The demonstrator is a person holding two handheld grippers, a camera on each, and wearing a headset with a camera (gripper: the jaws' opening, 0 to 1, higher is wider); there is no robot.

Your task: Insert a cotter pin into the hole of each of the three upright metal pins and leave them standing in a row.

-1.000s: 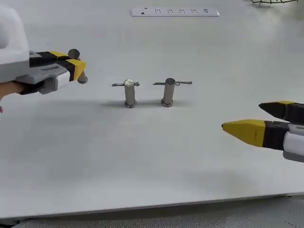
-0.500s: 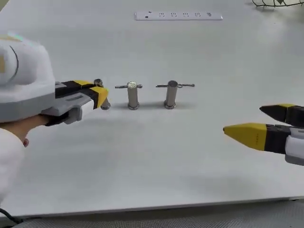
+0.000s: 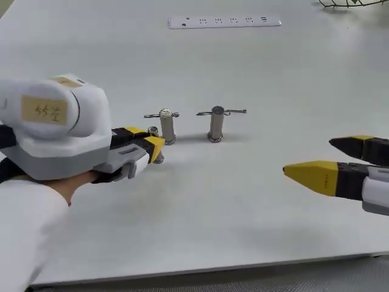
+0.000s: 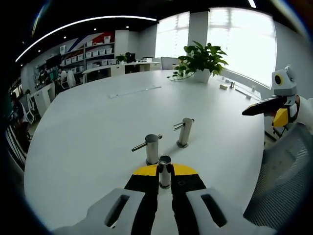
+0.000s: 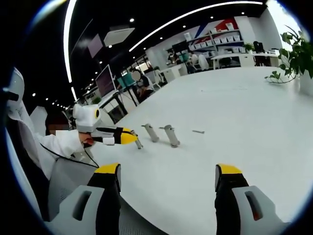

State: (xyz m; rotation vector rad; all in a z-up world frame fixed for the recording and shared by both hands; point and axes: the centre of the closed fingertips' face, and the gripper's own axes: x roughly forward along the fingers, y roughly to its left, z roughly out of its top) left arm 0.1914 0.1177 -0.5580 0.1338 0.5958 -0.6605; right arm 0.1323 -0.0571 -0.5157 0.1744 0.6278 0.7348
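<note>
Two upright metal pins, each with a cotter pin through its top, stand side by side on the white table. They appear again in the left gripper view and in the right gripper view. My left gripper is shut on a third metal pin, held upright just left of and nearer than the left standing pin. My right gripper hovers open with nothing between its fingers at the right, apart from the pins. A thin loose metal piece lies just beyond the row.
A white power strip lies at the far side of the table. A potted plant stands at the table's far edge in the left gripper view. The table's near edge runs below the grippers. An office with desks lies beyond.
My left gripper has carried the third pin rightward and nearer, from far left of the row to just beside the left standing pin. The right gripper has stayed put.
</note>
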